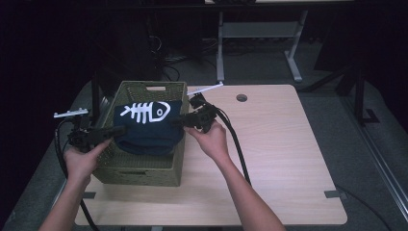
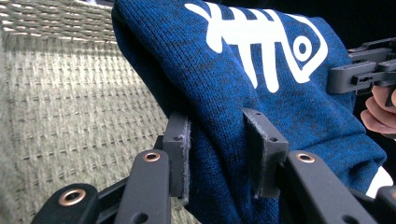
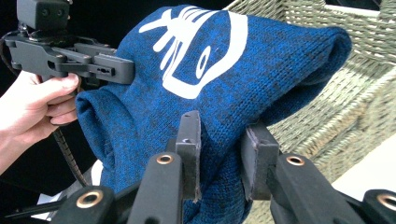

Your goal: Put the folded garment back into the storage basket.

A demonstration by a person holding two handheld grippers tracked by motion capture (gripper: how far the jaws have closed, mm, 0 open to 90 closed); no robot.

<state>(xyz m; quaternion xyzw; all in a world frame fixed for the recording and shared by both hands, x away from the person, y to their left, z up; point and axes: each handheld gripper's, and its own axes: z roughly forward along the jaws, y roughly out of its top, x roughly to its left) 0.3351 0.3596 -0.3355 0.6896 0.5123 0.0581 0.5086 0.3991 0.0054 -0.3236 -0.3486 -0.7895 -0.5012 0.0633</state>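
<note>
The blue knit sweater [image 1: 148, 130] with the fish-skeleton print hangs over the woven basket [image 1: 139, 168]. The left gripper [image 1: 115, 131] pinches its 9 o'clock edge, the right gripper [image 1: 179, 122] its 3 o'clock edge, folds clamped between both pairs of fingers [image 2: 180, 154].

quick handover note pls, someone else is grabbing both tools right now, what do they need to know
Left tool: shut on a fold at the left edge of the blue sweater.
Right tool: shut on a fold at its right edge.
Sweater: folded, white fishbone print facing up, held between the two tools at the open top of the woven basket, which stands on the left part of the table.
Done: sweater folded and gripped on both sides.
Left: probably lower it level into the basket, then open both tools. Whether it already rests on the basket floor cannot be told.
</note>
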